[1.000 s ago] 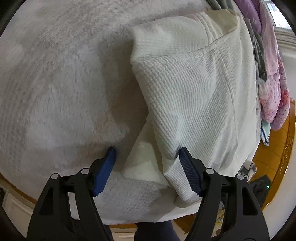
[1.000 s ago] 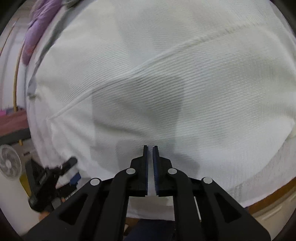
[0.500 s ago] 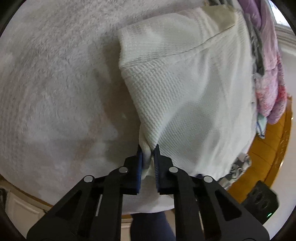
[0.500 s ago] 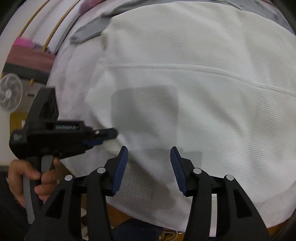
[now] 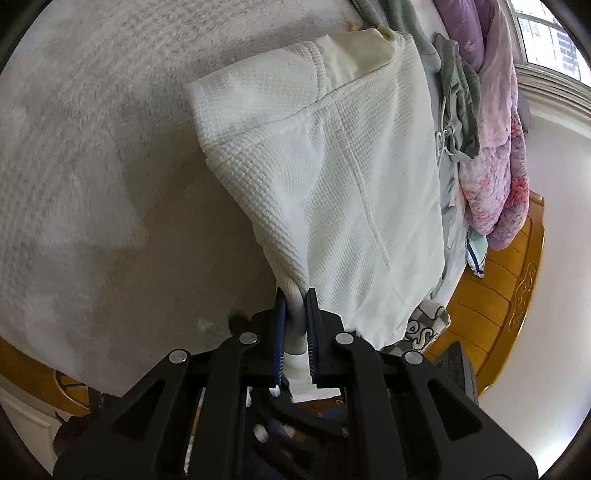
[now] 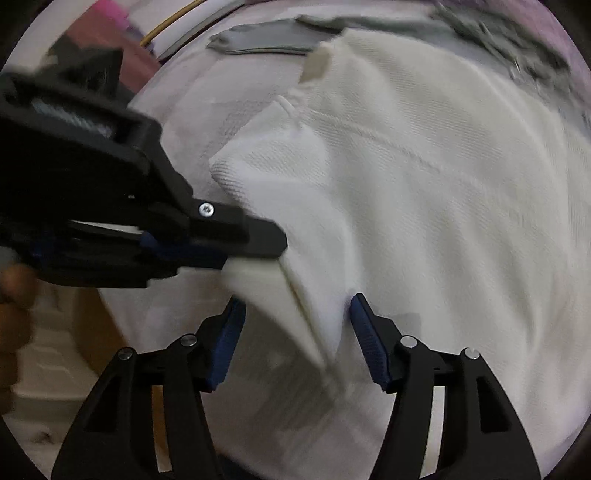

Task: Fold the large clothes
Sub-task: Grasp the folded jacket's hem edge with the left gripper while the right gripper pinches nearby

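Observation:
A large white waffle-knit garment (image 5: pixel 351 177) lies on a pale fleece blanket (image 5: pixel 92 166). My left gripper (image 5: pixel 295 306) is shut on the garment's near corner and holds it lifted, the cloth stretching up from the jaws. In the right wrist view the same garment (image 6: pixel 424 203) fills the frame. My right gripper (image 6: pixel 295 317) is open, its blue pads on either side of a raised fold of the cloth. The left gripper shows there too (image 6: pixel 251 243), gripping the corner just above and left of the right gripper.
A pile of grey, purple and pink floral clothes (image 5: pixel 491 155) lies along the far right of the blanket. A wooden bed frame (image 5: pixel 517 288) borders the right side. Grey garments (image 6: pixel 277 33) lie beyond the white one.
My left gripper closed on the garment's corner and lifted it. My right gripper opened and moved left to the fold beside the left gripper.

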### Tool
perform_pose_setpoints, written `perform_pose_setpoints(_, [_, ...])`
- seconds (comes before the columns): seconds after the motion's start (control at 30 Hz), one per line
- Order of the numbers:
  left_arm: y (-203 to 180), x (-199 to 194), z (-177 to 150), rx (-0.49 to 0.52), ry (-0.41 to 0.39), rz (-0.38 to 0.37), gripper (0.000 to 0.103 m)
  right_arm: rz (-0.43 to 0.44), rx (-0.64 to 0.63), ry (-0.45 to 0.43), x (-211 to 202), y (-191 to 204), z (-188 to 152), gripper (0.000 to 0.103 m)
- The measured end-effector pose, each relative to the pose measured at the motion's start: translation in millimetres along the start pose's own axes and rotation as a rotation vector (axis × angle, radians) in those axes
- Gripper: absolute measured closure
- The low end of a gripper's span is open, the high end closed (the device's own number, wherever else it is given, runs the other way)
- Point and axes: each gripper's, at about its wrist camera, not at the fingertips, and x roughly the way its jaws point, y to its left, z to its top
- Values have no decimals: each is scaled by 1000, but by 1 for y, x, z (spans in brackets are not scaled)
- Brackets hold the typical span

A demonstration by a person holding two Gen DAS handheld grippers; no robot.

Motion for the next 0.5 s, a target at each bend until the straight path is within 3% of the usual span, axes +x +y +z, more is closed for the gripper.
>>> perform_pose_setpoints(0.07, [1, -1, -2, -3, -5, -16, 94, -12, 1, -3, 7, -2, 5, 52])
perform_pose_setpoints(0.13, [1, -3, -2, -9, -10, -22, 94, -37, -4, 5, 11, -5, 8, 69])
perform_pose_setpoints(0.17, [1, -5, -1, -4, -18, -13, 94, -38, -1, 13, 14, -6, 10, 88])
perform_pose_setpoints(0.2, [-1, -9, -2, 8, -32, -12, 94, -28, 8, 23, 16, -7, 13, 92])
perform_pose_setpoints(0.27, [-4, -19, -2, 17, -53, -37, 93, 37, 75, 33, 14, -20, 15, 94])
perform_pose_setpoints(0.4, [-18, -51, -7, 89, -107, -217, 93, 218, 350, 4, -3, -60, 16, 94])
perform_pose_setpoints(0.5, [-23, -73, -11, 115, -193, -247, 89, 321, 521, -58, -29, -90, 12, 95])
